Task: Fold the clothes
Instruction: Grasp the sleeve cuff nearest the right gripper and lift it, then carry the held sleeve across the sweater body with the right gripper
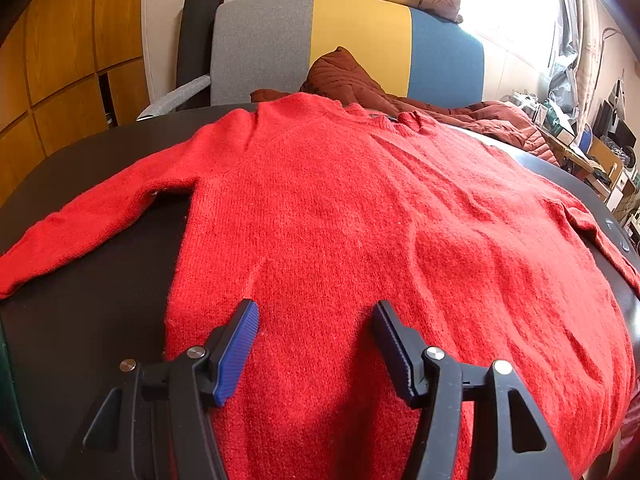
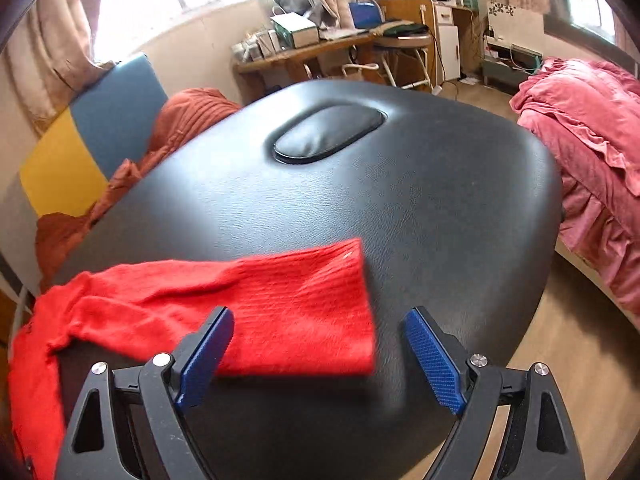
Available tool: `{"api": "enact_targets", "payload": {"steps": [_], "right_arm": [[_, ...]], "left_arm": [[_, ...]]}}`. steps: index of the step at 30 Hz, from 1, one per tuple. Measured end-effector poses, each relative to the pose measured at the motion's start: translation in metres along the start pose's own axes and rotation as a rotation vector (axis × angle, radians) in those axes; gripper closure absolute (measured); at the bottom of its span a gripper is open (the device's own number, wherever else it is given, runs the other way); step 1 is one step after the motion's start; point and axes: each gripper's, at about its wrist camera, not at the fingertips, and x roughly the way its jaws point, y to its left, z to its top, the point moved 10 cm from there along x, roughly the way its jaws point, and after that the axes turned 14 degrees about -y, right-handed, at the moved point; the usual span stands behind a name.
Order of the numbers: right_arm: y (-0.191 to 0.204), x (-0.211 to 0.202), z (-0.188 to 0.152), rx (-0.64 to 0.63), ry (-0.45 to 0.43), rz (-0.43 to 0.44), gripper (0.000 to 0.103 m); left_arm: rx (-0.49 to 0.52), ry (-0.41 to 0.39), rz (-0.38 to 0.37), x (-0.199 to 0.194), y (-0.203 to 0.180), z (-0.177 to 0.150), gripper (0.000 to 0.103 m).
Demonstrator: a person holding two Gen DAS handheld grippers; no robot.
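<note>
Red sweater [image 1: 360,216]: knitted, spread flat and front-up on the black padded table [image 1: 100,280]; neckline at the far edge, hem at the near edge beneath the left wrist camera.
Left sleeve [image 1: 92,220]: stretched outward across the table top, angled toward the near-left corner, lying flat.
Right sleeve [image 2: 288,308]: extended over the table in the right wrist view, with creases near the shoulder; cuff end squared off and resting on the black surface.
Left gripper [image 1: 316,344]: jaws spread wide with nothing between them; both blue ribbed pads [image 1: 236,352] poised over the lower body of the sweater, left of its centre. Whether the pads touch the knit cannot be told.
Right gripper [image 2: 320,352]: jaws spread wide, holding nothing; the sleeve cuff lies in the gap, nearer the left pad, whose tip overlaps the fabric. The right pad [image 2: 434,360] stands over bare table, apart from the cuff.
Table: black leather-like top with rounded corners; an oval padded inset [image 2: 328,132] sits toward its far end in the right wrist view.
Chair [image 1: 348,48]: backrest in grey, yellow and blue panels, just behind the table's far edge.
Brown quilted garment [image 1: 400,92]: heaped on the chair, touching the table edge beside the sweater's neckline.
Pink bedding [image 2: 588,152]: beyond the table's right side.
</note>
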Motion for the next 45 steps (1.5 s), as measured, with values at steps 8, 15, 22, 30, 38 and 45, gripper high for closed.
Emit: {"api": "enact_targets", "payload": {"steps": [8, 15, 22, 30, 38, 45], "right_arm": [[0.012, 0.019, -0.008, -0.144, 0.038, -0.024, 0.004], [0.01, 0.014, -0.012, -0.236, -0.007, -0.051, 0.021], [0.031, 0.007, -0.01, -0.263, 0.012, -0.013, 0.087], [0.097, 0.002, 0.017, -0.164, -0.009, 0.133, 0.088], [0.221, -0.006, 0.008, -0.222, -0.007, 0.319, 0.088], [0.37, -0.028, -0.044, -0.327, 0.042, 0.546, 0.088]], "left_arm": [[-0.005, -0.002, 0.006, 0.001, -0.001, 0.001, 0.042], [-0.01, -0.005, 0.002, 0.001, 0.001, 0.001, 0.042], [-0.02, -0.01, -0.007, 0.001, 0.003, 0.001, 0.042], [-0.041, -0.023, -0.023, -0.001, 0.004, 0.001, 0.042], [-0.058, -0.034, -0.038, -0.002, 0.005, 0.001, 0.042], [-0.067, -0.04, -0.046, -0.003, 0.006, 0.001, 0.042]]}}
